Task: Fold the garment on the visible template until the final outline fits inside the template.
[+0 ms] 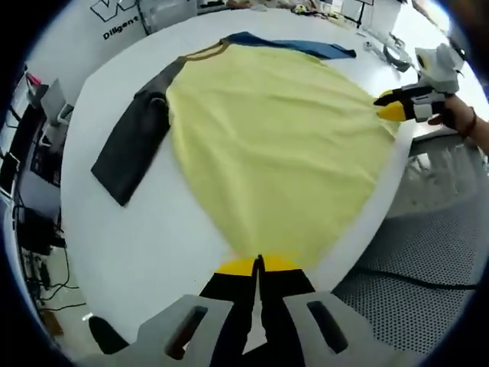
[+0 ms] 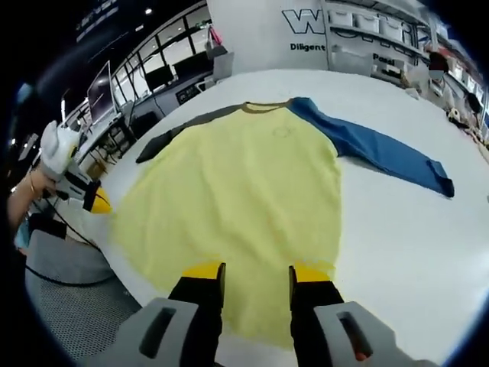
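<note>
Shirt [image 1: 275, 145]: yellow body, one grey sleeve [image 1: 134, 149], one blue sleeve [image 1: 306, 47], laid flat and face up on the white table [image 1: 145, 252].

Long axis: hem to collar. In my left gripper view it runs from 6 o'clock, at the jaws, up to 12 o'clock, collar [image 1: 205, 52] pointing away from me. In my right gripper view the collar [image 2: 266, 106] also lies at 12 o'clock, with the blue sleeve [image 2: 382, 153] trailing out to 3 o'clock.

Left gripper [image 1: 258, 265]: jaws pressed together at the hem corner, apparently pinching the cloth.

Right gripper [image 2: 256, 273]: jaws parted, tips over the hem, nothing clamped. In my left view it sits at 2 o'clock, by the other hem corner [image 1: 391, 112].

Both grippers are at the hem end; the left is the one already gripping. I judge the coming fold runs hem toward collar, along that axis. I cannot make out a template outline.
</note>
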A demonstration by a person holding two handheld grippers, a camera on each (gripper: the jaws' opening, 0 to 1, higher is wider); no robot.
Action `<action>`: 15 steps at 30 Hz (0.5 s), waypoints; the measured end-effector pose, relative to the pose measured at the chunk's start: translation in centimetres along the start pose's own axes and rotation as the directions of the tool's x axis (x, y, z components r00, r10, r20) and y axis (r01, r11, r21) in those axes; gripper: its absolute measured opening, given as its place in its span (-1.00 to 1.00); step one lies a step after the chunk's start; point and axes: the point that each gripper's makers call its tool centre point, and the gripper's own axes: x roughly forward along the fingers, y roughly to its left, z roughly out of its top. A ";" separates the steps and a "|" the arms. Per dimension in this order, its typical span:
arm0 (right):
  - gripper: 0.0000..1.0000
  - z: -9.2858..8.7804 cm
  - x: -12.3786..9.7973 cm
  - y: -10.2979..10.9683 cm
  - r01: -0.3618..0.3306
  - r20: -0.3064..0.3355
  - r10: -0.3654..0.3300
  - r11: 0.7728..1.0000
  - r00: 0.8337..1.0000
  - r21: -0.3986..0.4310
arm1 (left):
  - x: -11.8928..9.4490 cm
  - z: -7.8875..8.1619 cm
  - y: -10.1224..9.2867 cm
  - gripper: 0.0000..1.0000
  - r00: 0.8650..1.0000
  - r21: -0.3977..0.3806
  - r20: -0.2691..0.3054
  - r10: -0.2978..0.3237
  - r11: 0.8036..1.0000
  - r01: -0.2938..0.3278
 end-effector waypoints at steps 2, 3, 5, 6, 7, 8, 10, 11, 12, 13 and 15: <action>-0.45 0.8 -0.2 -0.6 0.011 0.023 -0.011 1.000 1.000 -0.005 | -0.5 0.9 0.4 -0.71 0.998 -0.013 0.054 0.022 1.000 -0.021; -0.45 1.4 -0.4 -1.0 0.021 0.041 -0.021 1.000 0.999 -0.011 | -0.7 1.5 0.6 -0.63 0.995 -0.023 0.091 0.035 0.999 -0.033; -0.45 2.6 -0.9 -2.3 0.044 0.069 -0.042 0.999 0.997 -0.018 | -1.3 2.5 1.0 -0.45 0.988 -0.062 0.152 0.040 0.998 -0.030; -0.43 3.2 -1.0 -2.9 0.051 0.083 -0.050 0.999 0.995 -0.012 | -1.4 2.7 1.0 -0.32 0.986 -0.062 0.163 0.037 0.998 -0.027; -0.42 3.4 -1.1 -3.1 0.054 0.088 -0.053 0.998 0.995 -0.011 | -1.7 3.4 1.1 -0.23 0.978 -0.076 0.205 0.034 0.997 -0.019; -0.41 3.8 -1.2 -3.7 0.062 0.097 -0.060 0.998 0.993 -0.009 | -2.3 4.2 1.1 -0.16 0.967 -0.094 0.250 0.042 0.995 -0.019; -0.41 4.4 -1.3 -4.9 0.080 0.098 -0.079 0.997 0.992 -0.009 | -3.1 5.4 0.8 -0.01 0.945 -0.122 0.326 0.026 0.992 0.015; -0.40 4.8 -1.4 -5.6 0.091 0.107 -0.090 0.996 0.990 -0.001 | -3.6 6.2 0.6 0.06 0.927 -0.150 0.374 0.012 0.988 0.048; -0.40 5.0 -1.4 -6.1 0.097 0.108 -0.097 0.995 0.989 0.006 | -3.9 6.7 0.6 0.17 0.913 -0.158 0.408 0.005 0.985 0.066; -0.41 5.2 -1.5 -6.6 0.108 0.107 -0.109 0.994 0.988 0.022 | -4.1 7.0 0.6 0.27 0.904 -0.157 0.428 0.004 0.985 0.070; -0.37 5.8 -1.6 -7.7 0.122 0.108 -0.126 0.992 0.986 0.043 | -4.3 7.2 1.1 0.40 0.902 -0.159 0.432 0.022 0.986 0.052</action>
